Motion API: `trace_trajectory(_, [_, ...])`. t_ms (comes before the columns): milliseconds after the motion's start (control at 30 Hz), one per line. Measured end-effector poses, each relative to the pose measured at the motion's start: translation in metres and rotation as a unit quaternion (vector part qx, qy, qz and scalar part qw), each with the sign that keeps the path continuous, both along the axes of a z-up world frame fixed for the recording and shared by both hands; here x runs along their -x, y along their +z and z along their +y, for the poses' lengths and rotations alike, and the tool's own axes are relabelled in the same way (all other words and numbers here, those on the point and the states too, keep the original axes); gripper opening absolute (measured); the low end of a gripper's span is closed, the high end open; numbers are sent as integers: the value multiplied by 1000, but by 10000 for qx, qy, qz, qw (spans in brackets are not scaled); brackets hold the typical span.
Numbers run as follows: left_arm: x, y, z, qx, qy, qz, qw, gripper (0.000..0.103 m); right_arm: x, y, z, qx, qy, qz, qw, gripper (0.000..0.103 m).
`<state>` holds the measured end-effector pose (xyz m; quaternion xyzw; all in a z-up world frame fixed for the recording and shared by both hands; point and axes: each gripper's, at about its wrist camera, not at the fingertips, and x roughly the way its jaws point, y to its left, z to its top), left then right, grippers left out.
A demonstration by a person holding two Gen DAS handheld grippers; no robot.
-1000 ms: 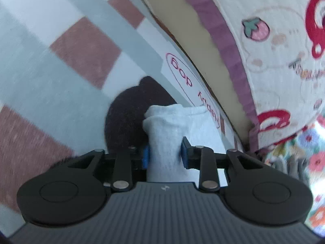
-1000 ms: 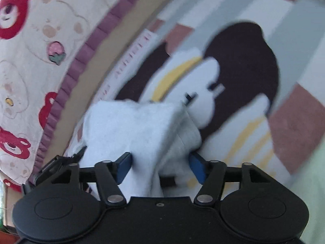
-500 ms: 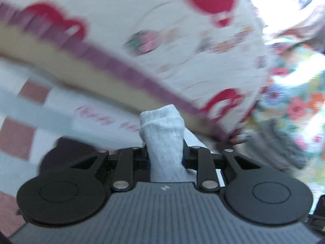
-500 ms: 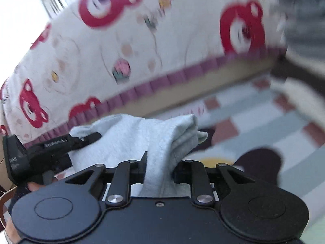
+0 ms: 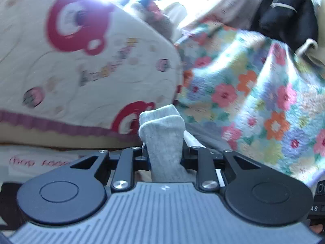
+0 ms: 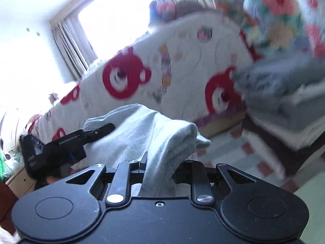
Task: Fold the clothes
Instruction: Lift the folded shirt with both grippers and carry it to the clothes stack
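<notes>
The left gripper (image 5: 164, 154) has its jaws pinched on a light grey garment (image 5: 162, 140). In the left wrist view a thick, bunched wad of the fabric sticks up between the fingers, w/ two rounded folded edges at the top, one behind the other. The texture is soft and a little fuzzy, like sweatshirt knit.

The right gripper (image 6: 160, 166) also has jaws closed on the same light grey garment (image 6: 146, 130). In the right wrist view the cloth rises from between the fingers as several stacked layers, w/ a rounded folded end pointing right, and a wider sheet spreads to the left toward the left gripper (image 6: 67, 144), which holds the other end. So the garment hangs in the air between the two grippers, above the rug (image 6: 229, 148), not lying on it.

Behind is a bed w/ a cream bear-print quilt (image 5: 81, 61), red bear heads and a purple frilled border. To the right of it hangs a floral blanket (image 5: 254, 93) w/ pink and orange flowers. In the right wrist view a stack of folded grey and white cloth (image 6: 288, 105) stands at right, blurred, and a bright window w/ curtains (image 6: 69, 40) at upper left.
</notes>
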<state>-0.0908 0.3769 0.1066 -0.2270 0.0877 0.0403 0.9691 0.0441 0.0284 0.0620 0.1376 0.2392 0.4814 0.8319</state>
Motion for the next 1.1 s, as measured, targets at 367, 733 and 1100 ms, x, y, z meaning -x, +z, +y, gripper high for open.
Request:
trace_trajectory(367, [-105, 99, -73, -387, -338, 144, 9986, 22, -51, 68, -85, -544, -202, -543, 9968, 24])
trace_trajectory(733, [-279, 122, -86, -315, -383, -1, 9988, 23, -196, 94, -104, -776, -301, -1073, 9907, 24])
trace_trajectory(1100, [-452, -25, -66, -108, -456, 1352, 9897, 25, -335, -33, -98, -660, -1281, 262, 9892, 24])
